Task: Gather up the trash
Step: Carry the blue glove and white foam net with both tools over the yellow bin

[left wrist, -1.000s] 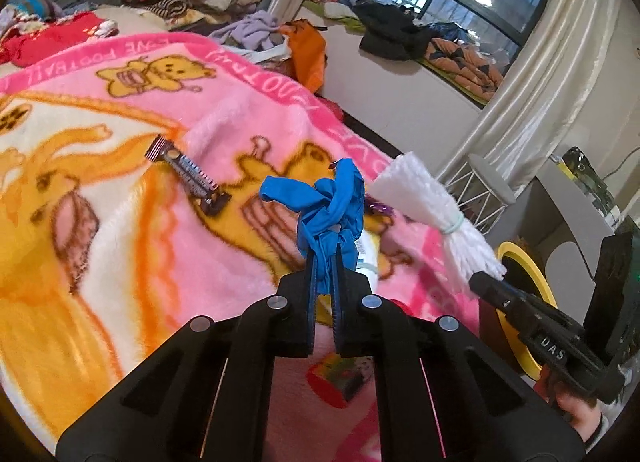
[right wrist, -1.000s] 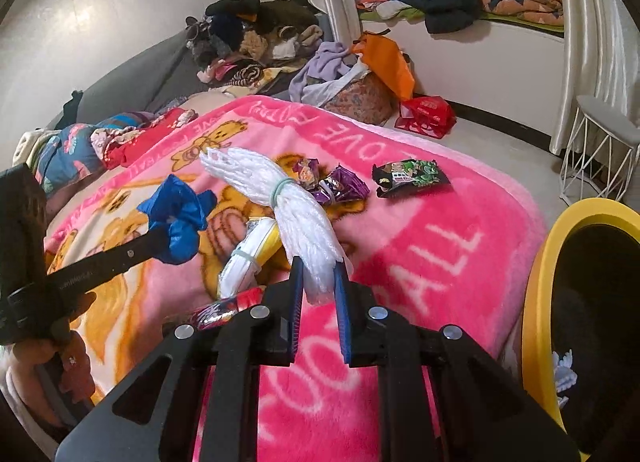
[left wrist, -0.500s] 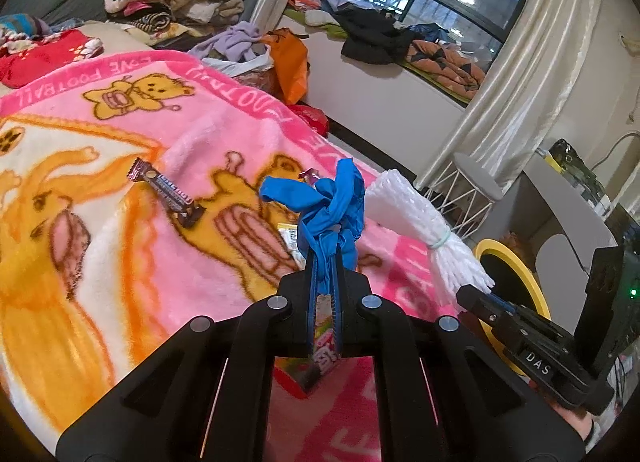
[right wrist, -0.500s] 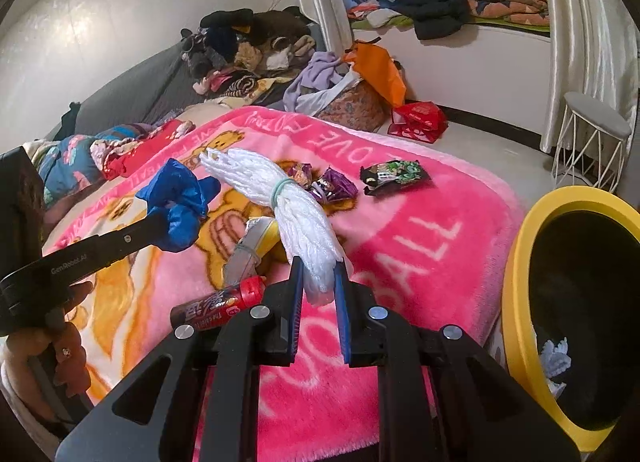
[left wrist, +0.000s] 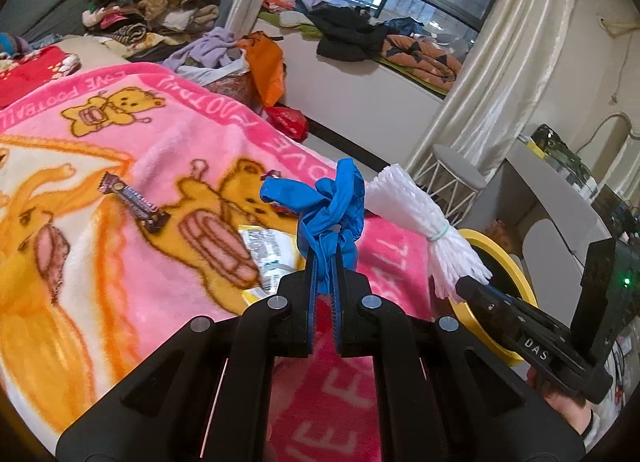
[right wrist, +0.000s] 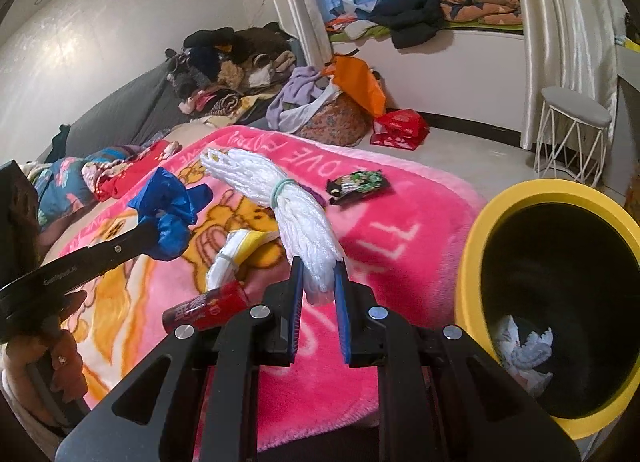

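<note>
The left tool (left wrist: 325, 262) is pinched tight on a crumpled blue glove (left wrist: 328, 205), which sticks up from between its tips above the pink blanket (left wrist: 160, 141) on the bed. In the right wrist view the same tool comes in from the left edge, held by a hand (right wrist: 52, 358), with the glove bunched at its end.

The right tool (right wrist: 318, 274) is pressed onto the lower end of a white foam net bundle (right wrist: 288, 201) tied round its middle with a pale green rubber band (right wrist: 282, 187). The bundle stands out forward and to the left from the tips, held clear above the blanket. In the left wrist view it hangs just to the right of the glove, in front of the bin.

A yellow-rimmed bin (right wrist: 472, 262) with a dark inside stands on the floor at the right, just beside the edge of the bed. Some crumpled white paper (right wrist: 520, 350) lies at its bottom.

Other trash lies on the blanket: a red wrapper (right wrist: 208, 306) close to the right tool, a yellow and white packet (right wrist: 236, 254) beyond it, a green and black snack bag (right wrist: 356, 183) near the far edge of the blanket, and a dark candy bar wrapper (left wrist: 134, 201) well to the left in the left wrist view. A white wire stool (right wrist: 572, 133) stands by the curtain, and heaps of clothes lie on the sofa and the window ledge behind.
</note>
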The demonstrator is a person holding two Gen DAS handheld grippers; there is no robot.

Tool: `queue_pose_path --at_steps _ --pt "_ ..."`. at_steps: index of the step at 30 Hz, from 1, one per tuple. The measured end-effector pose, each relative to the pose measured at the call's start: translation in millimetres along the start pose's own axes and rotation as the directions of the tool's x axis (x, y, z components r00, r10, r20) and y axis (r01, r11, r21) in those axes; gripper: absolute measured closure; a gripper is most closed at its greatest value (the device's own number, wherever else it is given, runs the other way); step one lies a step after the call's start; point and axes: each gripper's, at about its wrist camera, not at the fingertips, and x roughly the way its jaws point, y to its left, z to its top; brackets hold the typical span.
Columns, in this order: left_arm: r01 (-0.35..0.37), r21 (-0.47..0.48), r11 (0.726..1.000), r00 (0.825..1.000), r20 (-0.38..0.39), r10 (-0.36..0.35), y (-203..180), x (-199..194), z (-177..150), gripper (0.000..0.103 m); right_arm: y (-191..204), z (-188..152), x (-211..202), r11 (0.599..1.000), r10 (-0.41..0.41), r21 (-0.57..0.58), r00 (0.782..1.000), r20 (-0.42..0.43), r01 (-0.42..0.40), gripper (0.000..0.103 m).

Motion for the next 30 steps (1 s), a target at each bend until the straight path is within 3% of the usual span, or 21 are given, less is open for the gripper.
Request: queue_pose_path --at_steps 30 --pt "0.079 0.12 0.99 0.997 -0.016 -0.078 -54 2 -7 0.1 -63 -22 -61 0.984 -0.143 0.118 0.987 0.074 0.134 0.088"
